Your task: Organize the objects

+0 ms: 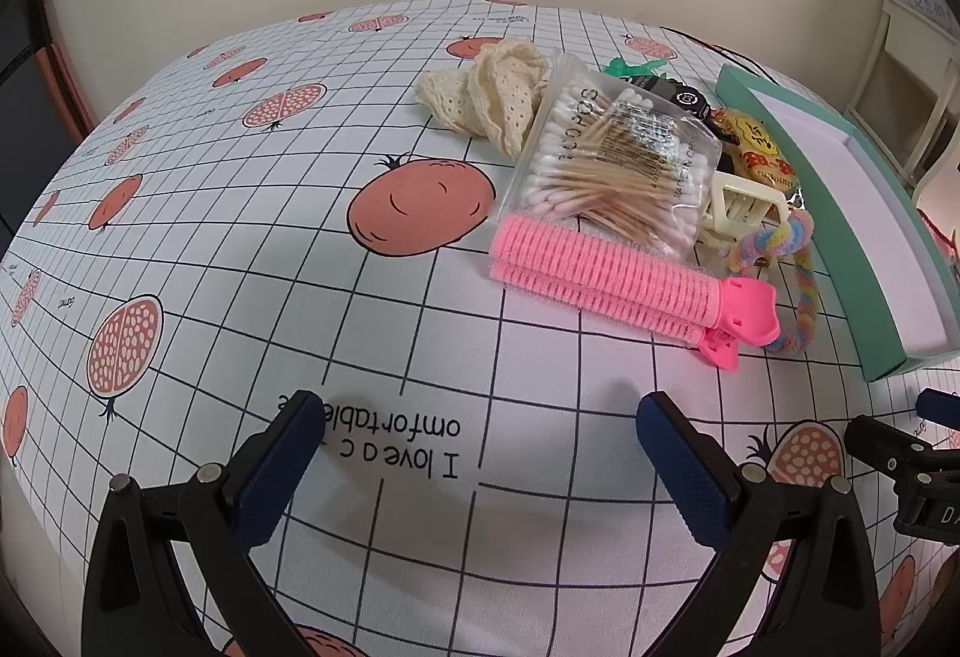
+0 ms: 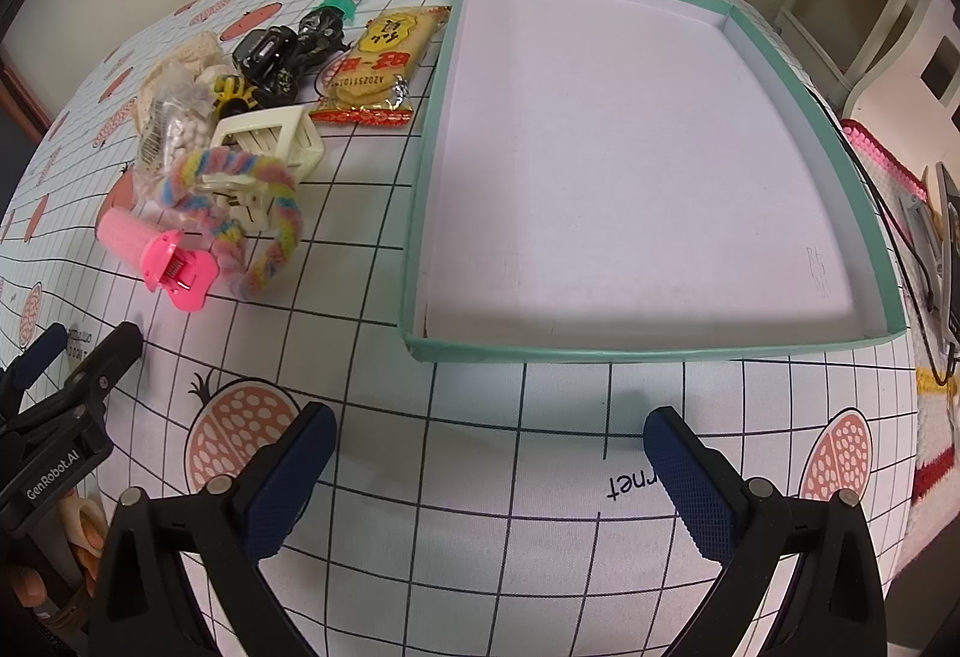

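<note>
A heap of small items lies on the patterned tablecloth: pink hair rollers (image 1: 606, 276) (image 2: 153, 252), a bag of cotton swabs (image 1: 618, 159) (image 2: 168, 129), a cream lace cloth (image 1: 486, 90), a cream claw clip (image 1: 741, 207) (image 2: 270, 141), a rainbow fuzzy loop (image 1: 786, 261) (image 2: 264, 231), a snack packet (image 1: 759, 150) (image 2: 378, 69) and black toys (image 2: 288, 51). A shallow green-rimmed box (image 2: 600, 354) (image 1: 840, 213) with a white floor stands to their right, holding nothing. My left gripper (image 1: 480, 429) is open, short of the rollers. My right gripper (image 2: 489, 441) is open before the box's near wall.
The table runs back to a cream wall. A black cable (image 2: 888, 213) trails past the box's right side. White furniture (image 2: 864, 9) stands at the far right. A hand (image 2: 78, 537) shows at the lower left, behind the left gripper's body (image 2: 54, 417).
</note>
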{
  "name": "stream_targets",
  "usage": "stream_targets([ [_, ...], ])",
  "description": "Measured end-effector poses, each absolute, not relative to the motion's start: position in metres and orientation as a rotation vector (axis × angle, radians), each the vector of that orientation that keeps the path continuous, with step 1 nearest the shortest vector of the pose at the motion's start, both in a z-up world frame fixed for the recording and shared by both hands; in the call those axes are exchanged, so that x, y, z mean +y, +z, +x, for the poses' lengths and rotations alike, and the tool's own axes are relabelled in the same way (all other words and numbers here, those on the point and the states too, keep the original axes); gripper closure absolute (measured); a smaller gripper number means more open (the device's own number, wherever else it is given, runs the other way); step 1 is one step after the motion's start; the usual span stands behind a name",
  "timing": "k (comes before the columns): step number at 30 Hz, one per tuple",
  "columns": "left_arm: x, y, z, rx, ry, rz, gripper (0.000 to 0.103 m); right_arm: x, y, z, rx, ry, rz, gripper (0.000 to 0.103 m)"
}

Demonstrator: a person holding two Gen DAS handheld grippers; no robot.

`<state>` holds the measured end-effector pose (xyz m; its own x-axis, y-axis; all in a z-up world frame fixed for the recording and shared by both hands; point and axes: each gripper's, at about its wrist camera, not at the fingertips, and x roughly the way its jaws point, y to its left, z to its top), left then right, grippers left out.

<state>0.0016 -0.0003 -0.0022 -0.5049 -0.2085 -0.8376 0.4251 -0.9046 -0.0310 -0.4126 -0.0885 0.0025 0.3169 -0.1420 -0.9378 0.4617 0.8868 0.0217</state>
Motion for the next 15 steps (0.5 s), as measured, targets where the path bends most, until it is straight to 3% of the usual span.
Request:
stream_targets([
  [15,-0.0004,-0.0003,-0.0036,0.374,-2.359,1.346,0.000,-0.0825,0.0044,-0.4136,1.232,-0.394,0.302,0.000],
])
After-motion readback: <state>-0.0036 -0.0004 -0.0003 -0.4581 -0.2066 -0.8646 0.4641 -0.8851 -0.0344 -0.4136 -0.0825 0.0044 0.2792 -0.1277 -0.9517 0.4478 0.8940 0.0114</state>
